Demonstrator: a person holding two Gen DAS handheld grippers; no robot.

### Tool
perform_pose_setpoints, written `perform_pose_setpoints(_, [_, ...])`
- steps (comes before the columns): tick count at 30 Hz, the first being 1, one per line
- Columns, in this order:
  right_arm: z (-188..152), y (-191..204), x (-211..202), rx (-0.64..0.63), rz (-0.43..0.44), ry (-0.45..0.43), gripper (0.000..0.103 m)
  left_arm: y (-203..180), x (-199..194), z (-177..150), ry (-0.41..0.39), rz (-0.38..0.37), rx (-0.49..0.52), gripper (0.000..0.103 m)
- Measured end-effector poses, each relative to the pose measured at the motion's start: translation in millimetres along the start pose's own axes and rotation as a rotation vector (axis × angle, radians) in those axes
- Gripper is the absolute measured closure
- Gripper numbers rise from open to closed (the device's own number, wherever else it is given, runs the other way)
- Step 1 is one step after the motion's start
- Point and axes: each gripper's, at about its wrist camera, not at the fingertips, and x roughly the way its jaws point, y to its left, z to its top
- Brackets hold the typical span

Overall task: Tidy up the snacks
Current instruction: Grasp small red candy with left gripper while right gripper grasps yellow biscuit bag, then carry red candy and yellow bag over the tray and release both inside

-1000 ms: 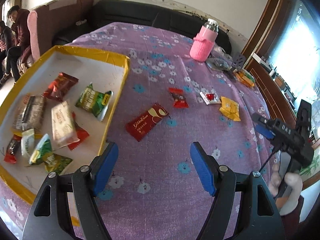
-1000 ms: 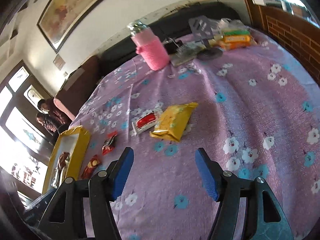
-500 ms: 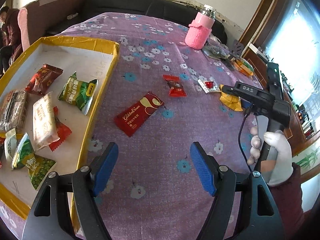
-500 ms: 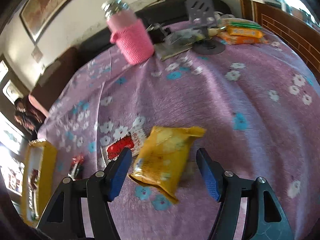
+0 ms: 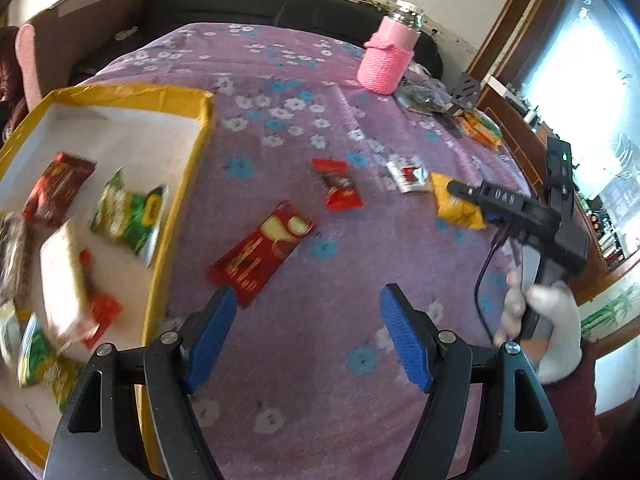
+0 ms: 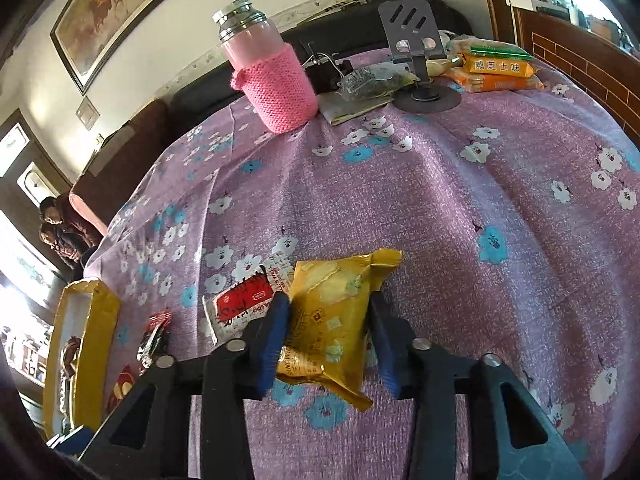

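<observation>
Across the table lies a purple cloth printed with white and blue flowers, with a dark sofa behind it, a framed painting on the pale wall and brick-patterned panelling at the right. On that cloth the right gripper has just been closing its jaws, and its blue pads now press both sides of a yellow snack packet, which still lies on the cloth just beside a red-and-white sachet. The left gripper hangs wide apart with nothing between its fingers, above the cloth near a long red packet with gold script too blurred to read. Chinese characters show on an orange pack at the far edge; white letters on the right gripper's black body read roughly "DAS". Only the left wrist view shows the inside of the yellow-rimmed tray, holding green, brown and pale packets, and the white-gloved right hand. Only the right wrist view shows a phone stand clearly, beside a pink-sleeved bottle, and two seated people at the far left.
</observation>
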Motion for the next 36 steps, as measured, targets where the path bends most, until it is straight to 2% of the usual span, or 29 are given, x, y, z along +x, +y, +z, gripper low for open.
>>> perform_pose_setpoints(5, [-20.5,0.5,-17.4,0.004,0.061,0.026,0.067,-20.8,19.6,20.9,0.048,-0.067,0.082,0.029])
perform_pose_setpoints(10, [-33.2,3.1,-20.7,0.004,0.119,0.043,0.067,-33.7,60.1,47.3,0.092,-0.036,0.096,0.029])
perform_pose_setpoints(12, [-32.9,2.9,-18.9,0.004,0.13,0.046,0.067,-35.4,70.9,54.2,0.093,-0.033,0.099,0.035])
perform_pose_setpoints(14, [-31.7,1.0,-17.5,0.01,0.143,0.051,0.067,-36.7,79.6,59.9,0.091,-0.005,0.106,0.048])
perform_pose_setpoints(17, [-30.8,-0.5,-16.7,0.015,0.154,0.06,0.067,-34.4,90.0,66.4,0.097,-0.011,0.089,0.051])
perform_pose_setpoints(21, [-31.0,4.1,-17.3,-0.013,0.138,0.056,0.067,-38.5,99.8,74.2,0.077,0.047,0.117,0.051])
perform_pose_setpoints(25, [-32.6,7.1,-20.5,-0.024,0.136,0.042,0.07,-56.8,111.1,73.0,0.062,0.16,0.247,0.051])
perform_pose_setpoints(28, [-32.4,6.1,-21.9,-0.016,0.142,0.037,0.071,-57.0,109.9,70.7,0.048,0.155,0.258,0.052])
perform_pose_setpoints(30, [-32.3,5.5,-22.4,-0.011,0.144,0.034,0.072,-54.6,106.1,69.2,0.035,0.15,0.259,0.075])
perform_pose_setpoints(31, [-32.6,5.8,-23.1,-0.012,0.144,0.032,0.072,-52.7,103.8,68.7,0.033,0.139,0.256,0.08])
perform_pose_setpoints(36, [-32.6,7.0,-28.2,-0.012,0.162,0.014,0.076,-42.9,92.5,66.1,0.012,0.102,0.206,0.08])
